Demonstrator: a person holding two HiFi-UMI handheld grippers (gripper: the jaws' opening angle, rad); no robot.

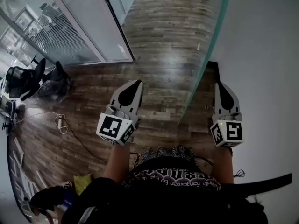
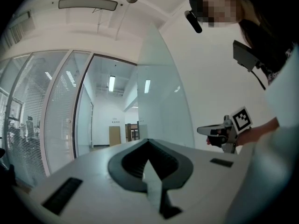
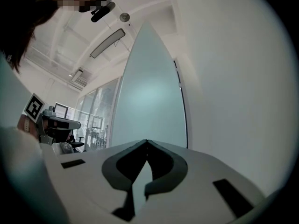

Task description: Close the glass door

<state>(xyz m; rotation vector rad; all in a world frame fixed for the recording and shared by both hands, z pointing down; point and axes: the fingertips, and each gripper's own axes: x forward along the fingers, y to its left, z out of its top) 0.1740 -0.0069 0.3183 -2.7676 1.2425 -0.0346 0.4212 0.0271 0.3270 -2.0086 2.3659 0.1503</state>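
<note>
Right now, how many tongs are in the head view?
2: left tongs, shut, over the wood floor left of the glass door edge; right tongs, shut, right of that edge by the white wall. None hidden.

floor: wood floor (image 1: 159, 41) is seen at 12 o'clock | wall: white wall (image 1: 266, 55) at 3 | partition: blinded glass partition (image 1: 51, 27) at 10 | furniture: black chairs (image 1: 28, 78) at 9

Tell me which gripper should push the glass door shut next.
Right, probably. The right gripper sits between the door and the wall, facing the glass; the left gripper is on the door's other side, over floor.
</note>
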